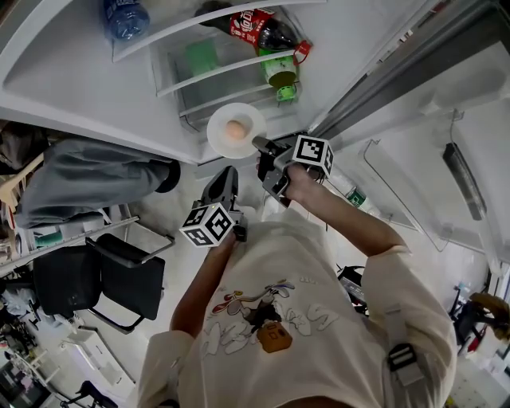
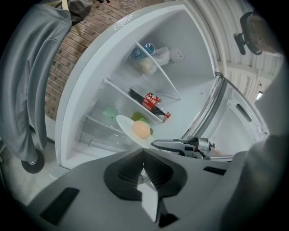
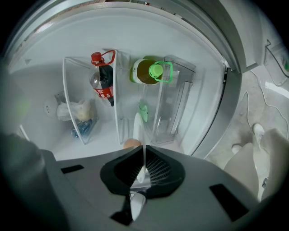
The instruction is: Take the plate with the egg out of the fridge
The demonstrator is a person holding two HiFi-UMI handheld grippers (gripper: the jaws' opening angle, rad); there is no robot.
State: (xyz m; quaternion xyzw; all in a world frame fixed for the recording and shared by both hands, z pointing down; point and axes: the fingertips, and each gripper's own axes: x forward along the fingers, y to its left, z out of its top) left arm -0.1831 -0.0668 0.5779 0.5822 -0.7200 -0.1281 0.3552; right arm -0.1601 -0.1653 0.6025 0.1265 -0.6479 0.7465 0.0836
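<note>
A grey coat (image 1: 88, 179) is seen hanging at the far left, and a black chair (image 1: 119, 283) is parked below it on the pale floor (image 1: 167, 215). Next to these, a white fridge (image 1: 80, 80) is stood open. On its shelves a water bottle (image 1: 126, 16) is laid at the left, a cola bottle (image 1: 259, 30) is laid on its side further right, and a green-capped bottle (image 1: 280, 76) is kept under that one. The plate (image 1: 219, 127) is held up at the open front of the fridge, before the lower shelves, and the egg (image 1: 234, 129) is sat in its middle. The left gripper (image 1: 229, 170) is held just below the plate and apart from it. Its jaws are pressed together with nothing between them, as is seen in the left gripper view (image 2: 143, 164), where the plate (image 2: 124, 124) and egg (image 2: 141, 130) are seen a little ahead. The right gripper (image 1: 261, 144) is placed at the plate's right edge. In the right gripper view (image 3: 143, 167) the thin white rim of the plate (image 3: 137, 126) is seen pinched between the two jaws, and the egg (image 3: 131, 143) is seen just left of them. At the far right, the fridge door (image 1: 414, 159) is swung wide open.
</note>
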